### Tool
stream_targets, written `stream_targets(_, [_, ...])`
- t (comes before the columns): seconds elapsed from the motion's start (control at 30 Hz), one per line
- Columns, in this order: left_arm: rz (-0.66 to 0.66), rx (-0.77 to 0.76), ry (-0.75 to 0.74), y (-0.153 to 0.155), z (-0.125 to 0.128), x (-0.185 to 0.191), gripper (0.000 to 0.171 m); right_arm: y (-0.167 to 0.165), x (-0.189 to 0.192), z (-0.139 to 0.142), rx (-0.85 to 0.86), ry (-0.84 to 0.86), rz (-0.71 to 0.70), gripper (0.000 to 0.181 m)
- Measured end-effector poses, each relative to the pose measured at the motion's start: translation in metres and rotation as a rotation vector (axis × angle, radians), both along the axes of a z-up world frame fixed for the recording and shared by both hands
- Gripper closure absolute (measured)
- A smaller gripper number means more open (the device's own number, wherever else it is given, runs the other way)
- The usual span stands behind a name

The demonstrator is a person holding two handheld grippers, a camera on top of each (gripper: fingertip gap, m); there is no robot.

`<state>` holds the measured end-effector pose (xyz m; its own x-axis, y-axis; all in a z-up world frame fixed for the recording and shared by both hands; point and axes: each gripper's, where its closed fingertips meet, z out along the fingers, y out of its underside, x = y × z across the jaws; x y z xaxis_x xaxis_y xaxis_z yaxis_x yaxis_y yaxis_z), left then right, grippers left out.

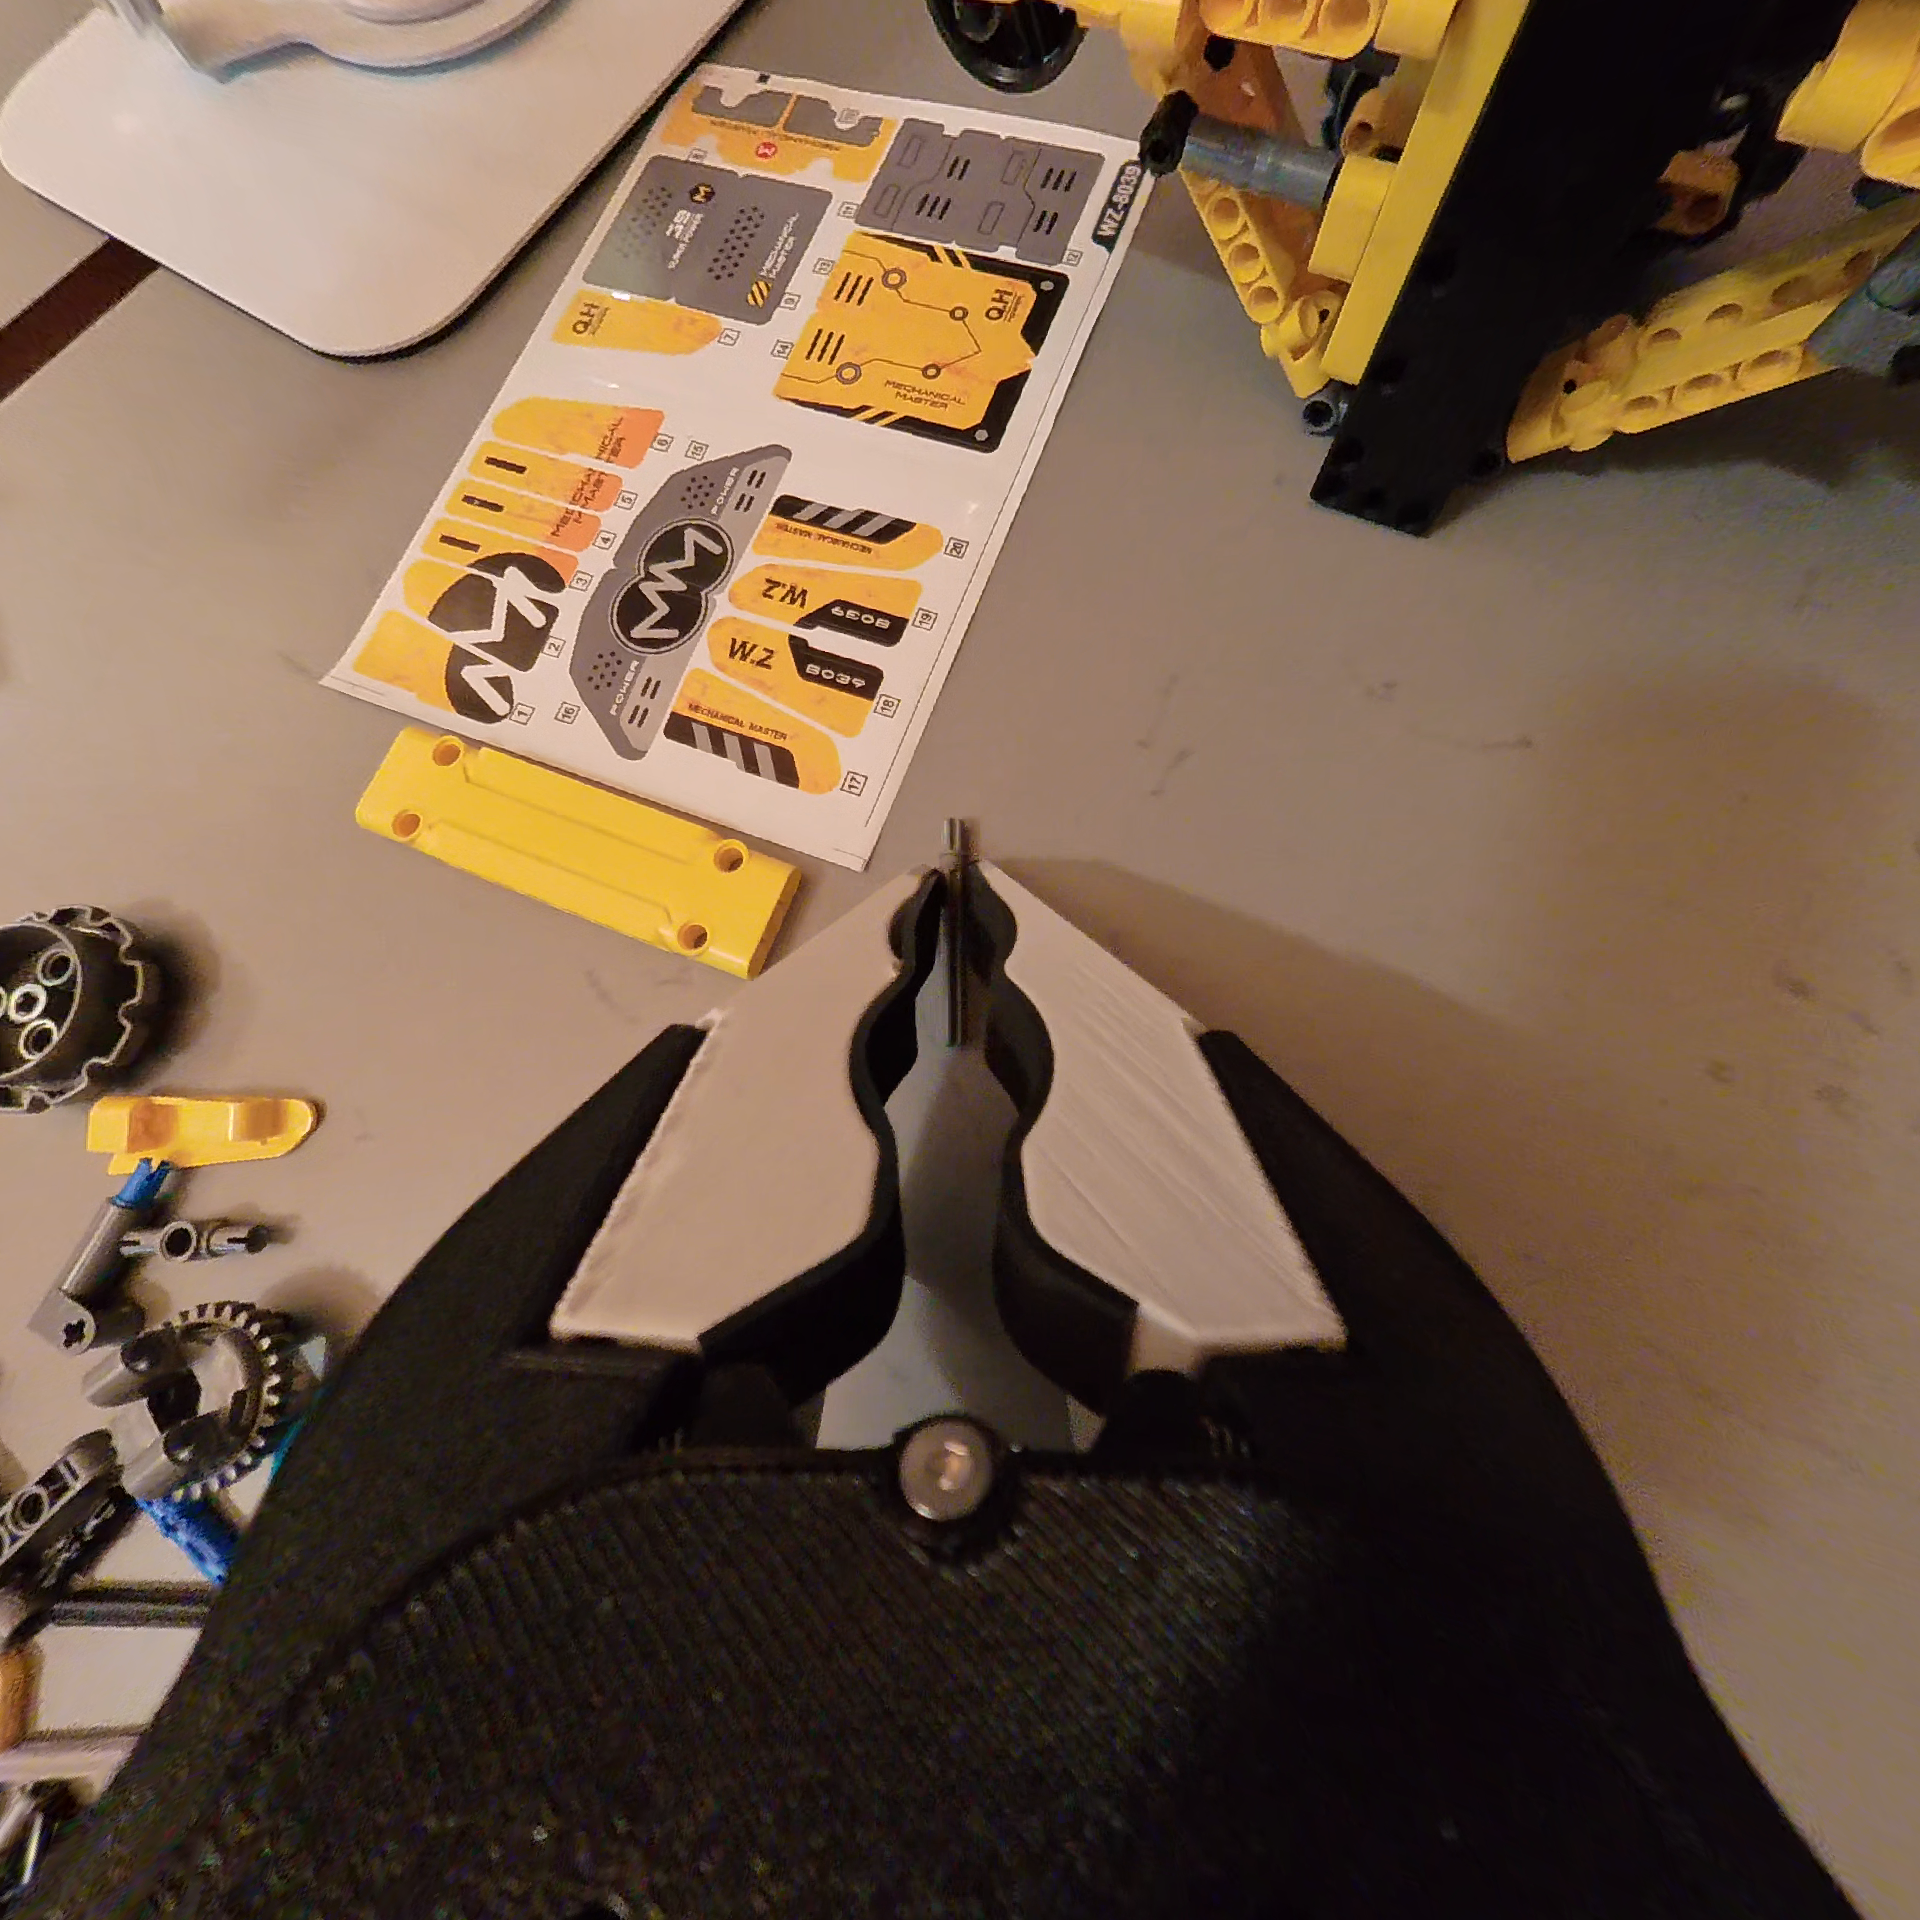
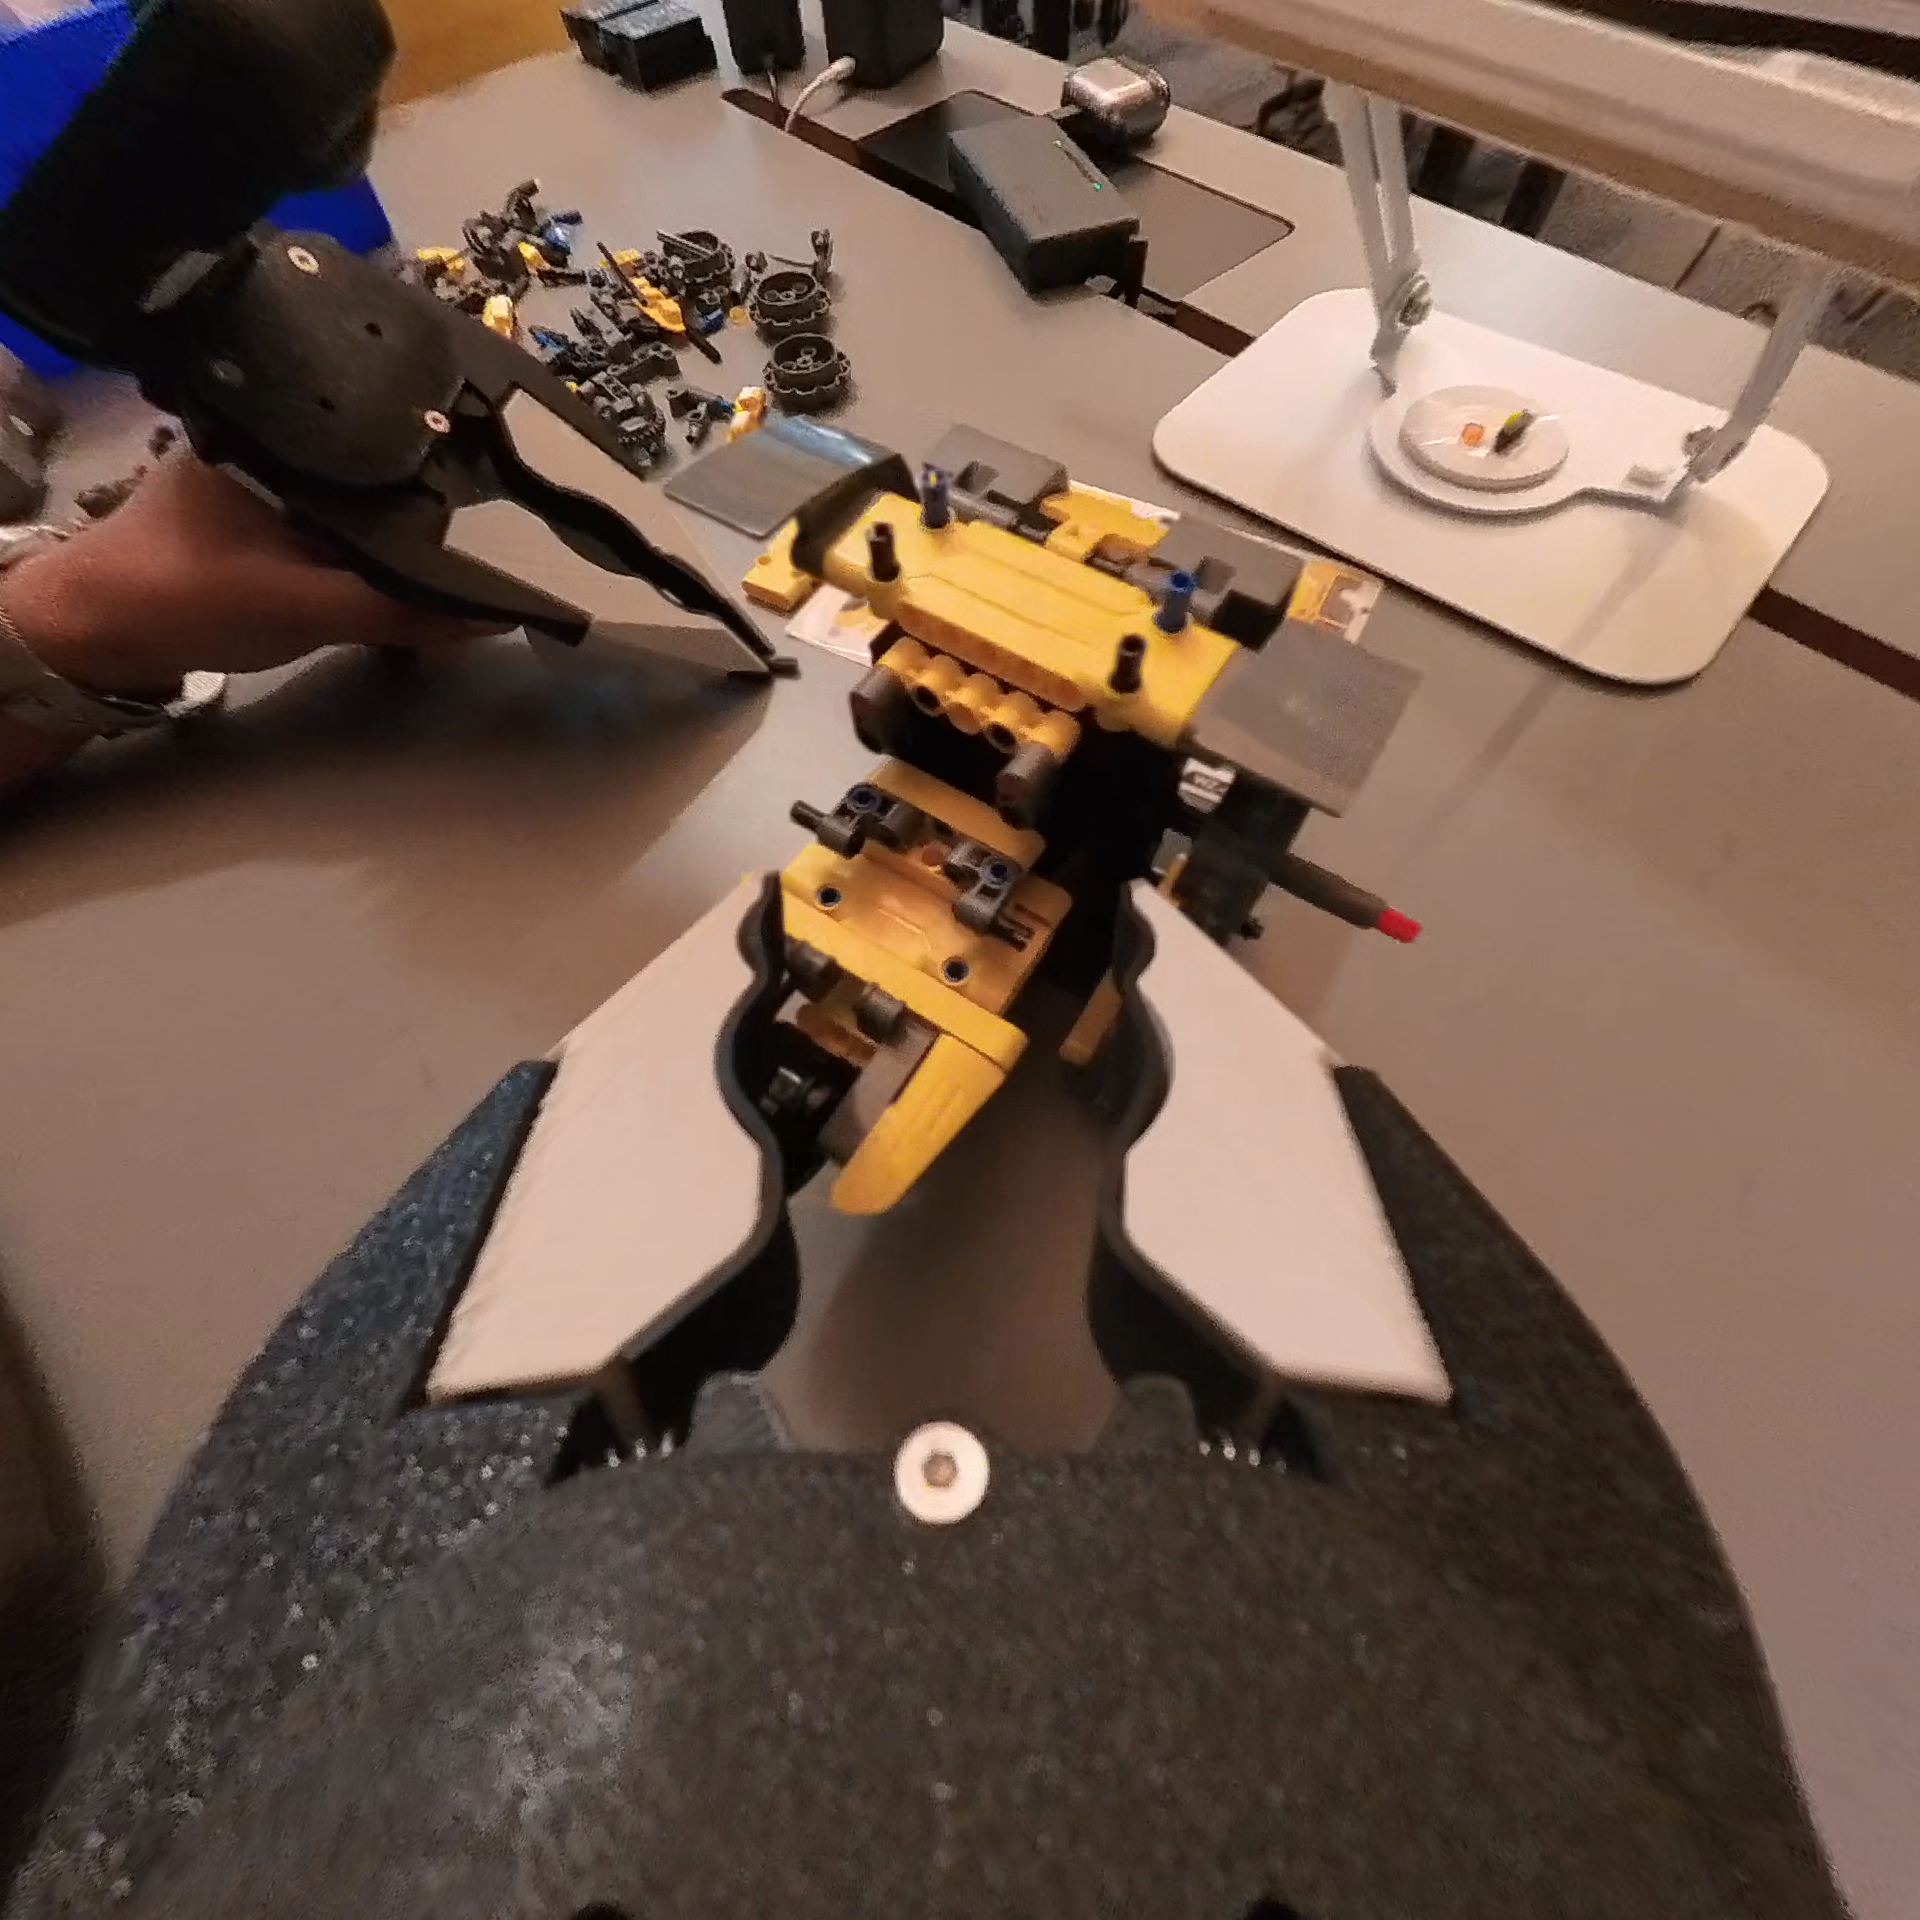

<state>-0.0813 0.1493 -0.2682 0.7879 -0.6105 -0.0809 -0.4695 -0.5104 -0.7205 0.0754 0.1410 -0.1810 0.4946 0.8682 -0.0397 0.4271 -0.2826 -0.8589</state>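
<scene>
My left gripper point(image 1: 954, 883) is shut on a thin grey axle pin point(image 1: 954, 940). The pin's tip sticks out past the fingertips, just above the grey table point(image 1: 1351, 831). It is next to a flat yellow panel point(image 1: 577, 852) and a sticker sheet point(image 1: 727, 447). The left gripper also shows in the right wrist view point(image 2: 769, 665), with its tips low at the table. My right gripper point(image 2: 945, 914) is shut on a yellow and black brick-built model point(image 2: 935, 935). The fingers grip the model's near end and the rest extends forward. The model also shows at the upper right of the left wrist view point(image 1: 1507, 260).
Loose black, grey and yellow parts and gears lie at the left point(image 1: 156, 1299) and form a pile farther back point(image 2: 665, 301). A white stand base point(image 2: 1486, 488) sits to the right. Black devices point(image 2: 1039, 197) lie at the table's far side. A person's hand point(image 2: 208, 603) holds the left gripper. Tip to tip, the grippers are about 20 centimeters apart.
</scene>
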Motion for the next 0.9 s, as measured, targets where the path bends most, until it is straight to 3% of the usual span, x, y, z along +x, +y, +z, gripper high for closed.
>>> stream_targets(0.17, [-0.008, 0.046, -0.006, -0.001, 0.008, 0.003, 0.168, -0.001, -0.007, 0.001, 0.076, -0.042, -0.020, 0.111])
stream_targets(0.37, [-0.053, 0.157, -0.152, -0.008, 0.046, 0.024, 0.169, 0.001, -0.007, 0.005, 0.090, -0.019, -0.040, 0.110])
stream_targets(0.5, [-0.103, 0.236, -0.184, -0.015, 0.064, 0.043, 0.169, 0.003, -0.013, 0.008, 0.045, 0.057, -0.065, 0.099])
stream_targets(0.7, [-0.191, 0.262, -0.226, -0.031, 0.076, 0.074, 0.169, 0.012, -0.016, -0.007, 0.032, 0.005, -0.133, 0.105])
stream_targets(0.9, [-0.237, 0.245, -0.224, -0.040, 0.073, 0.085, 0.169, 0.009, -0.021, -0.018, -0.032, -0.028, -0.098, 0.115])
